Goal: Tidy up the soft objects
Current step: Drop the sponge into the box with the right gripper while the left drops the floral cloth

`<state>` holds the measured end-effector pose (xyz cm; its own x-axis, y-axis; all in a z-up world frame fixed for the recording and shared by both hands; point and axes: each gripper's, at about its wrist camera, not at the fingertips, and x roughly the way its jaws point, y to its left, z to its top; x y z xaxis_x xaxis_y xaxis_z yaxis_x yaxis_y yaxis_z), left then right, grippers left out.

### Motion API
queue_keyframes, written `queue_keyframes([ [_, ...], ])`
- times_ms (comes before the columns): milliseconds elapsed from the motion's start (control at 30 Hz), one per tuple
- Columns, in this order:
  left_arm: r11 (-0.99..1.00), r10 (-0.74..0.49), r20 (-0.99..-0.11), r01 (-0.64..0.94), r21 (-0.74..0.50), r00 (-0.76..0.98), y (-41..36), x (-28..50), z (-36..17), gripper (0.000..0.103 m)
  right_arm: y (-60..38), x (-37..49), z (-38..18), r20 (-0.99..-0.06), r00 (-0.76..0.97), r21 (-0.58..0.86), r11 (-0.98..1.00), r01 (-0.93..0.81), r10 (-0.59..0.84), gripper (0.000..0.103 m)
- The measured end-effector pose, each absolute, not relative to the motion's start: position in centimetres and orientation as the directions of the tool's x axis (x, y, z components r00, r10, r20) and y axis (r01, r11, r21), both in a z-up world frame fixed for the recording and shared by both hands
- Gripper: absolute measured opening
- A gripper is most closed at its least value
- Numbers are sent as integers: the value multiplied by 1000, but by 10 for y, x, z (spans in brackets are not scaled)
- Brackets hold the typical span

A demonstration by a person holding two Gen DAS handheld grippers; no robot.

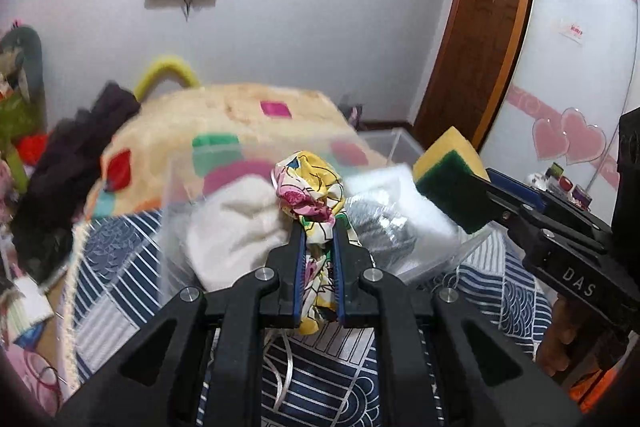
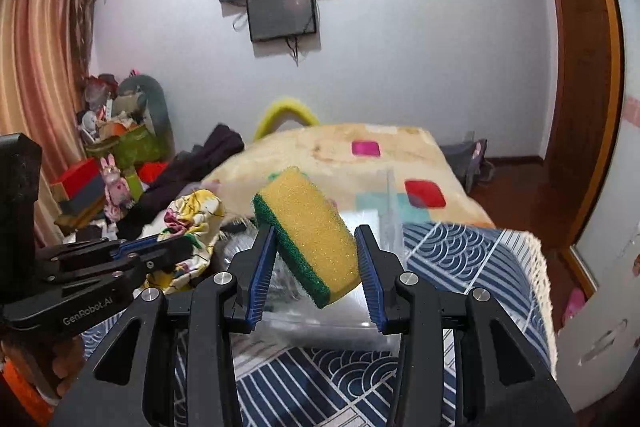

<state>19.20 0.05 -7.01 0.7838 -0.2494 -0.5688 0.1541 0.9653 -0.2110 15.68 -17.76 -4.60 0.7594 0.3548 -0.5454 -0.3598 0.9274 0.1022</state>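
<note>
My left gripper (image 1: 318,223) is shut on a crumpled yellow and pink printed cloth (image 1: 310,187) and holds it above a clear plastic box (image 1: 400,147) on the bed. The cloth also shows at the left of the right wrist view (image 2: 196,215). My right gripper (image 2: 316,227) is shut on a yellow sponge with a green scouring side (image 2: 308,231), held tilted above the box. In the left wrist view the sponge (image 1: 452,175) is at the right, level with the cloth. A white soft item (image 1: 236,223) and a grey wrapped item (image 1: 380,227) lie in the box.
The box stands on a blue and white patterned bedspread (image 2: 460,251). Behind it lies a cream blanket with coloured squares (image 2: 360,155). Dark clothes (image 1: 80,163) are piled at the left. A wooden door (image 2: 576,67) and a white wardrobe (image 1: 580,47) are at the right.
</note>
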Motion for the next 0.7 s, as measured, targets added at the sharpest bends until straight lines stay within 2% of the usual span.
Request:
queue_keyframes([
  [200,968,-238,-588,139,-209,773,1,203,-83,11,-175,166,-62,-599,722,110,929,-354,346,37],
  [400,978,-201,-601,127,-164,773,-5,205,-88,17,-175,162,-57,-605,727,83,933,-349,325,40],
  [500,983,-182,-593,119,-143,785,-7,197,-83,38,-180,161,-52,-604,724,92,932,-351,333,44],
  [533,984,-173,-588,114,-136,790,-7,194,-81,49,-182,160,-50,-600,725,97,930,-354,338,44],
  [567,986,-164,-580,109,-128,798,-7,189,-78,53,-183,161,-49,-597,725,101,928,-358,344,44],
  [700,989,-144,-546,103,-105,825,-5,174,-66,53,-190,151,-35,-560,747,104,925,-366,358,51],
])
